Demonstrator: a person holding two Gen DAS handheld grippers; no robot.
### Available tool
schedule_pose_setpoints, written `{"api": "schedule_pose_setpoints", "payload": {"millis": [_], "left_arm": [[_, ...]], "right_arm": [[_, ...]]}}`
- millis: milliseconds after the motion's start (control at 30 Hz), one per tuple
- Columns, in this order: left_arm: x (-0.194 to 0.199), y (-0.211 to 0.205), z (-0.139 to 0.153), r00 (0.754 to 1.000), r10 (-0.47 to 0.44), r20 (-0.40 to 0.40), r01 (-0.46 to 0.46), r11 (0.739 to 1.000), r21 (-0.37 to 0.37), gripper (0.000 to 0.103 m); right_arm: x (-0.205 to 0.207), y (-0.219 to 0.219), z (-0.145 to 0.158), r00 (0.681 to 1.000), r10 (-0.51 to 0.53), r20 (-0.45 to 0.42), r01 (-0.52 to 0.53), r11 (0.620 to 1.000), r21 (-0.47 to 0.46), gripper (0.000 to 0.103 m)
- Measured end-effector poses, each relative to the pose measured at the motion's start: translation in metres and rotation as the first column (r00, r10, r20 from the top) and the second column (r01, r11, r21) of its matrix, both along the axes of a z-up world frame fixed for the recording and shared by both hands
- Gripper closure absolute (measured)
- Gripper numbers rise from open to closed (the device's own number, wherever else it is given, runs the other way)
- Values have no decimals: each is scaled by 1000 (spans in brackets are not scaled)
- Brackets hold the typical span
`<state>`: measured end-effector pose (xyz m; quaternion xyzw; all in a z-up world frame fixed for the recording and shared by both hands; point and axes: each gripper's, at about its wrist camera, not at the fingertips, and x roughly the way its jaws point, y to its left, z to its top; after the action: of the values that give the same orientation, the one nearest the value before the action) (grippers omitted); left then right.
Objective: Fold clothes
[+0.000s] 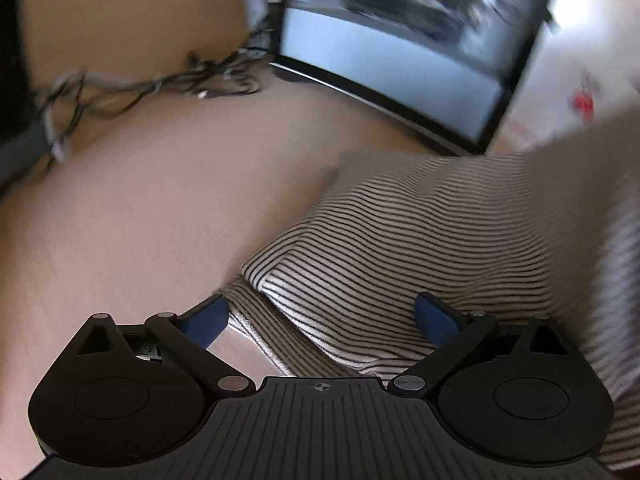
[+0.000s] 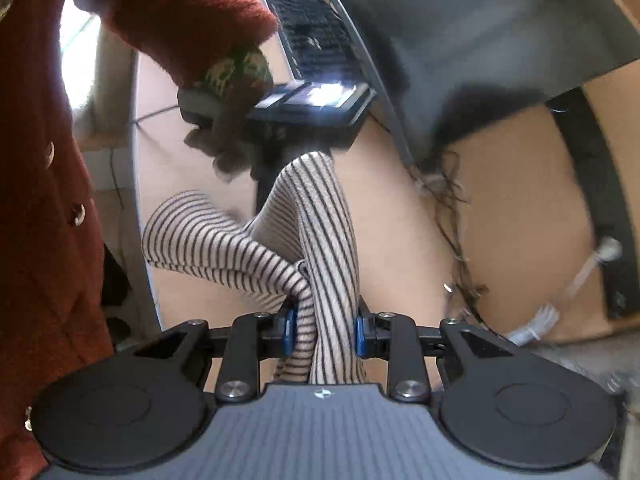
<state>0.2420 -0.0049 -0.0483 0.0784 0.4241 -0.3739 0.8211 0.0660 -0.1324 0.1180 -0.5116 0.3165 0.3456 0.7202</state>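
A cream garment with thin black stripes (image 1: 400, 240) lies bunched on the light wooden table (image 1: 140, 220). My left gripper (image 1: 320, 320) hovers just above its near folded edge, open, with the blue pads (image 1: 204, 322) wide apart and cloth lying between them. In the right wrist view the same striped garment (image 2: 304, 232) hangs lifted and twisted, and my right gripper (image 2: 326, 330) is shut on a bunch of it. Beyond, the other gripper (image 2: 312, 104) is held by a gloved hand (image 2: 224, 144) in a rust-red sleeve (image 2: 180, 16).
A monitor (image 1: 400, 52) stands at the back of the table, with a tangle of cables (image 1: 168, 84) to its left. A keyboard (image 2: 308, 28) lies beyond the garment. A cardboard panel (image 2: 532, 216) and more cables (image 2: 452, 208) are at the right. The person's red buttoned coat (image 2: 40, 200) fills the left.
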Motion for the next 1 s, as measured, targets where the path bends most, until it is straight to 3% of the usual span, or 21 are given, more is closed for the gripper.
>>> {"api": "schedule_pose_setpoints", "payload": {"millis": [133,200,333,400,500,567,700,767,833,900,1000], "left_arm": [[-11,-15,-4,993,-99,57,92,989,115,2],[-11,-9,-3,997,-60,44,54,991,119,3],[-11,18,7,998,63,23,-66,992,109,4],[-13,43,22,991,130,18,-131,989,63,4],[-22,73,57,982,187,15,-185,980,-75,4],[-29,75,80,985,163,49,-154,976,-154,4],[-45,34,96,995,1,101,18,983,-183,4],[-53,7,89,990,-96,104,111,982,-149,4],[-50,-15,75,986,-143,85,151,984,-97,4],[-40,-25,57,994,-100,46,101,994,-39,4],[-27,-32,38,1000,2,10,-2,999,34,4]], "right_arm": [[66,-9,-38,989,-18,-145,24,999,34,74],[101,-17,-69,976,-51,-211,58,998,28,67],[146,-29,-102,955,-114,-276,153,980,125,51],[156,-35,-109,951,-132,-279,183,969,167,41],[165,-48,-114,941,-168,-295,239,944,227,23],[173,-59,-118,919,-207,-335,304,914,269,14],[183,-80,-128,856,-296,-423,452,827,335,2],[179,-86,-129,847,-330,-417,489,792,366,2],[173,-84,-127,857,-353,-375,491,781,386,2],[170,-80,-122,874,-375,-308,478,777,411,2],[159,-87,-106,855,-462,-235,516,717,469,0]]}}
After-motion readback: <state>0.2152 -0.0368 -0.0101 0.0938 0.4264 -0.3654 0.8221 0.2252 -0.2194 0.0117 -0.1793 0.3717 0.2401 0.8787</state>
